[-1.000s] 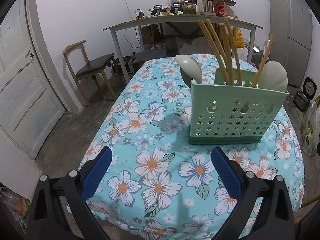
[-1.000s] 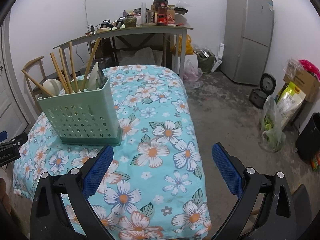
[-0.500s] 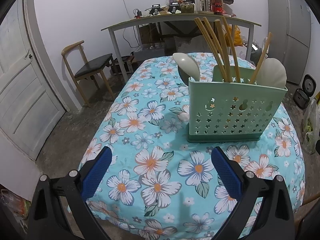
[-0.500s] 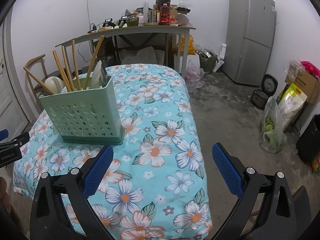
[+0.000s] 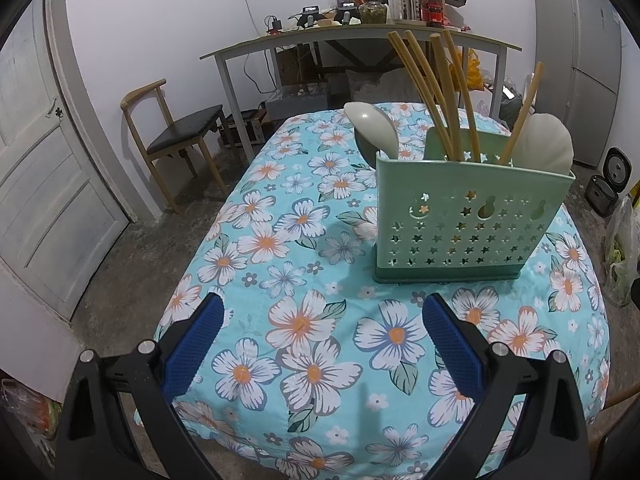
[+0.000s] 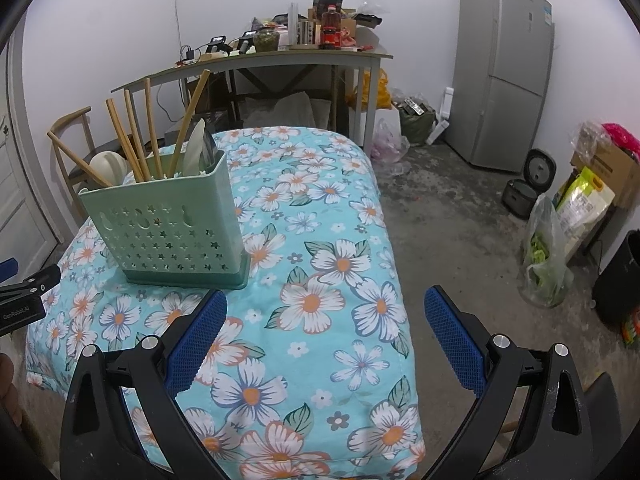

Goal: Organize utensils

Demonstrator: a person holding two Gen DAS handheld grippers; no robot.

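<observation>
A green perforated utensil holder (image 5: 468, 220) stands upright on the flowered tablecloth (image 5: 304, 320). It holds several wooden chopsticks (image 5: 436, 92) and two pale spoons (image 5: 374, 130). In the right wrist view the holder (image 6: 168, 232) is at the left, with chopsticks (image 6: 132, 140) and spoons sticking out. My left gripper (image 5: 323, 312) is open and empty, low over the cloth in front of the holder. My right gripper (image 6: 325, 306) is open and empty, to the right of the holder.
A wooden chair (image 5: 176, 140) stands left of the table, a cluttered desk (image 5: 360, 36) behind it, a grey fridge (image 6: 504, 76) at the back right. Bags (image 6: 548, 256) and a rice cooker (image 6: 524, 192) lie on the floor to the right. The table edge drops off near both grippers.
Both grippers have drifted slightly, so the holder sits a little nearer and lower in each view. Both stay open and empty.
</observation>
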